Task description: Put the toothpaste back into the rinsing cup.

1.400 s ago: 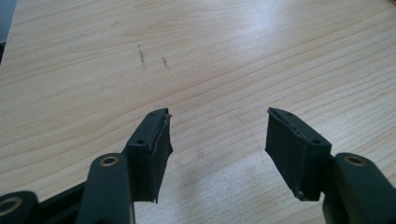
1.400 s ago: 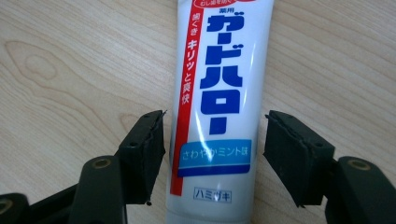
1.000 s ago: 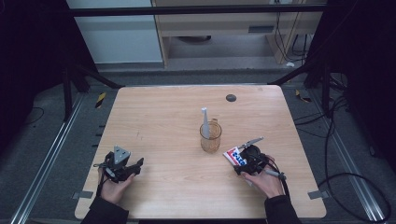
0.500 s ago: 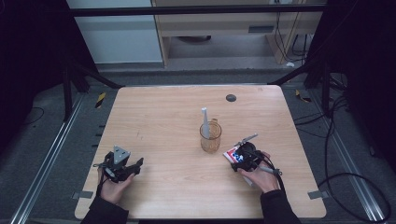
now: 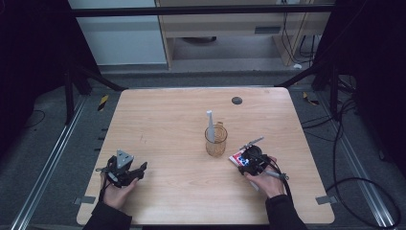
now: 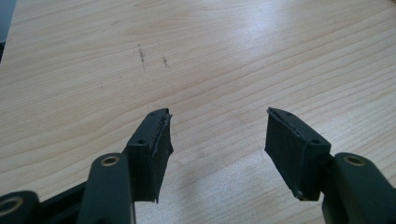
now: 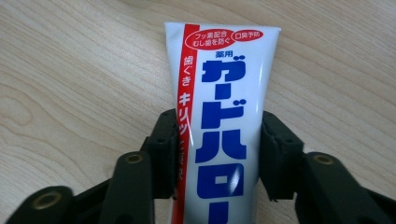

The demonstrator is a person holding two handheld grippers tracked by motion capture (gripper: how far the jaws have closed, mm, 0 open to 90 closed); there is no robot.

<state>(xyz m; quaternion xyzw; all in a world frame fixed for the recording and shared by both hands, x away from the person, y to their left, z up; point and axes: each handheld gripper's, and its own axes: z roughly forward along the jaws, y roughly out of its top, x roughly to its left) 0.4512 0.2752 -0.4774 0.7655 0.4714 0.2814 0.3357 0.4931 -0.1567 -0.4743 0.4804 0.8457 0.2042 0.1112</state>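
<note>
A white toothpaste tube (image 7: 224,60) with blue and red lettering lies flat on the wooden table (image 5: 167,120), right of centre, and its end shows as the tube (image 5: 235,157) beside the glass. My right gripper (image 7: 219,119) has just been closing, and its pads now press the tube's two sides; in the high view the right gripper (image 5: 249,160) sits low over it. A clear glass cup (image 5: 216,140) with a white toothbrush (image 5: 209,122) standing in it is just left of that hand. My left gripper (image 6: 219,116) is open over bare wood at the left gripper (image 5: 136,171) near the front left.
A small dark round spot (image 5: 236,100) marks the table's far side. Cables run over the floor at the right (image 5: 344,143). Metal frame bars stand behind the table, and a rail runs along the floor at its left.
The right gripper's jaws have come together onto the toothpaste tube, with the hand shifting only slightly. The left hand and gripper have stayed where they were.
</note>
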